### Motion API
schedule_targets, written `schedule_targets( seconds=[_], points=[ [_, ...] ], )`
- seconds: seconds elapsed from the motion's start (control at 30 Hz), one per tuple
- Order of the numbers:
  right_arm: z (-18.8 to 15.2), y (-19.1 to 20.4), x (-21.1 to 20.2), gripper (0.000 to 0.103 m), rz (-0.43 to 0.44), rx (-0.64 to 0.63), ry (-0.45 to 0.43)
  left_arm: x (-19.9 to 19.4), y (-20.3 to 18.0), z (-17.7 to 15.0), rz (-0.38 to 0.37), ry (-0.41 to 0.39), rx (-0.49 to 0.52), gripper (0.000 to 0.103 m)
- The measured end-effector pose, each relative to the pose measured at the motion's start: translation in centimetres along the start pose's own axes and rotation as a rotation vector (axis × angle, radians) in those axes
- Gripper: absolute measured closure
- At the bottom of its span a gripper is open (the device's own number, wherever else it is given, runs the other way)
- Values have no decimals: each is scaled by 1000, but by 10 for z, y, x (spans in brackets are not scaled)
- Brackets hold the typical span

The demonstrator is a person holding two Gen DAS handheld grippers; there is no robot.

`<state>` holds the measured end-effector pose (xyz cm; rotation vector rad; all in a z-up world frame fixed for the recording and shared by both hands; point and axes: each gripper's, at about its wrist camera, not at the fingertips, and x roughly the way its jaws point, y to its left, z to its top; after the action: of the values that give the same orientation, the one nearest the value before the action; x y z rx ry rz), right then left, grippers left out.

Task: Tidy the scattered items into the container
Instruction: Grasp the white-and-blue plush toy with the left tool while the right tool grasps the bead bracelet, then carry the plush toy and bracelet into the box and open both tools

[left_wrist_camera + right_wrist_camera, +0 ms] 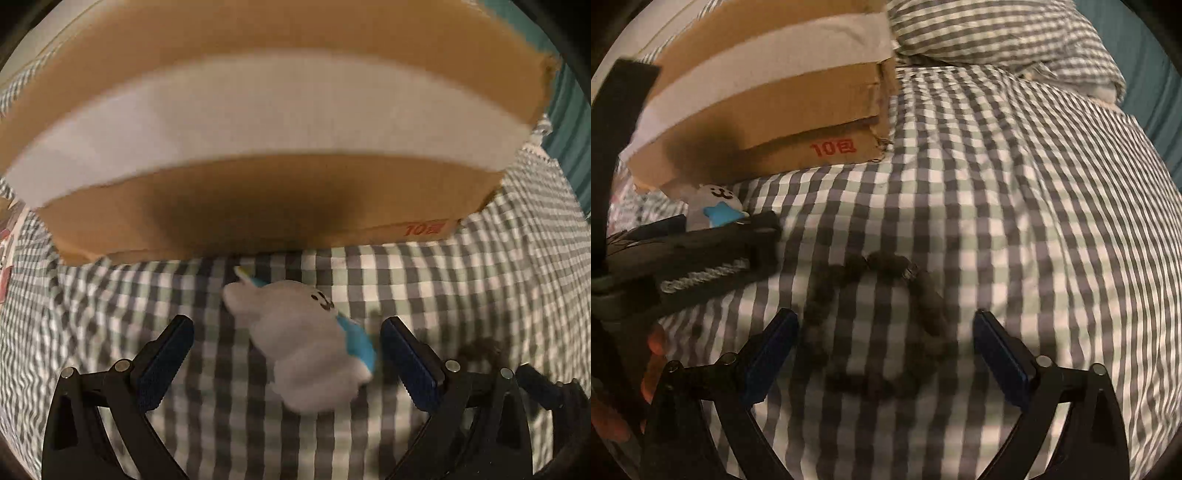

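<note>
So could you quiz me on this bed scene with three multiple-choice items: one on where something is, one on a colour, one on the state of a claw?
1. Where does the plush toy lie?
A. Inside the cardboard box
B. On the checked bedding in front of the cardboard box
C. On the pillow

2. What colour is the print on the cardboard box?
A. Red
B. Green
C. Black

3. How is the right claw?
A. Shut on the bracelet
B. Shut on nothing
C. Open, with the dark beaded bracelet between its fingers

Answers:
1 B: it rests on the checked bedding, in front of the box wall.
2 A: the "10" print near the box's lower corner is red.
3 C: both fingers stand wide apart around the bracelet.
</note>
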<state>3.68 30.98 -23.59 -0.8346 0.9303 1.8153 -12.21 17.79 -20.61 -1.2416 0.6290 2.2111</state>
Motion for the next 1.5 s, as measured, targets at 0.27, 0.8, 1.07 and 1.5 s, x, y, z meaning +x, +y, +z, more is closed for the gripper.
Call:
schedule_targets(
  seconds=[0.27, 0.8, 1.07, 1.5],
  points=[
    [-2, 2, -1, 23, -49, 27, -10, 6, 6, -3, -34, -10, -13, 17],
    [-33, 11, -124, 92, 10, 114, -131, -102, 39, -56, 43, -110, 7, 44],
    [-46, 48, -188, 92, 18, 70, -221, -176, 56, -90, 54, -176, -18, 44],
    [-45, 81, -238, 92, 17, -3, -287, -228, 85, -105, 53, -221, -48, 44]
  ],
)
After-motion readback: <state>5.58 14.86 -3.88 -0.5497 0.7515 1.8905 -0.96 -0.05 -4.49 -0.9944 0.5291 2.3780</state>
